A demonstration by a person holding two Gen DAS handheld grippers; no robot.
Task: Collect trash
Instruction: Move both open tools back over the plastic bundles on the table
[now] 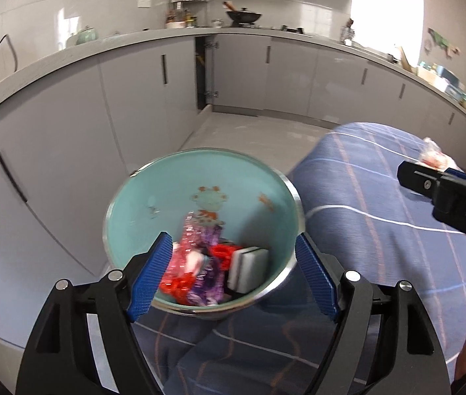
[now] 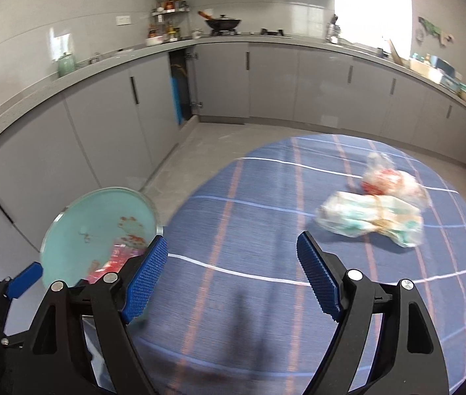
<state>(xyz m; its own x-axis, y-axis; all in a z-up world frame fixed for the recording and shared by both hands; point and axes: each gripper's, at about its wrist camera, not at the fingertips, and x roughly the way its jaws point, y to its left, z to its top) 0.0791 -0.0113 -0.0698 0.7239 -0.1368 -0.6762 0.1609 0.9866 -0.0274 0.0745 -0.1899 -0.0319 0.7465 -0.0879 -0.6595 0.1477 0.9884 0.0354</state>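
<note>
The left gripper stands with its jaws spread wide on either side of a teal bowl and appears to close on nothing; whether the blue pads actually touch the bowl's metal rim cannot be told, since the frame is blurred. The bowl sits at the edge of a table covered in a blue plaid cloth and already holds crumpled red and purple wrappers and a white block that looks like a sponge. The right gripper is likewise parted and empty, hovering over the cloth and facing the trash still to be gathered: a clear bag with something red inside and, touching it on the near side, a crinkled greenish-white packet, both well apart from the bowl. The step in hand is judged to be the reach for one of these. To do it well the right gripper should come down over the nearer packet with its jaws across the narrow middle, pinch the film itself and not the tablecloth, and lift cleanly so the touching bag is not dragged along; loose plastic will probably slip or balloon, so a firm closing on a bunched fold is wise
</note>
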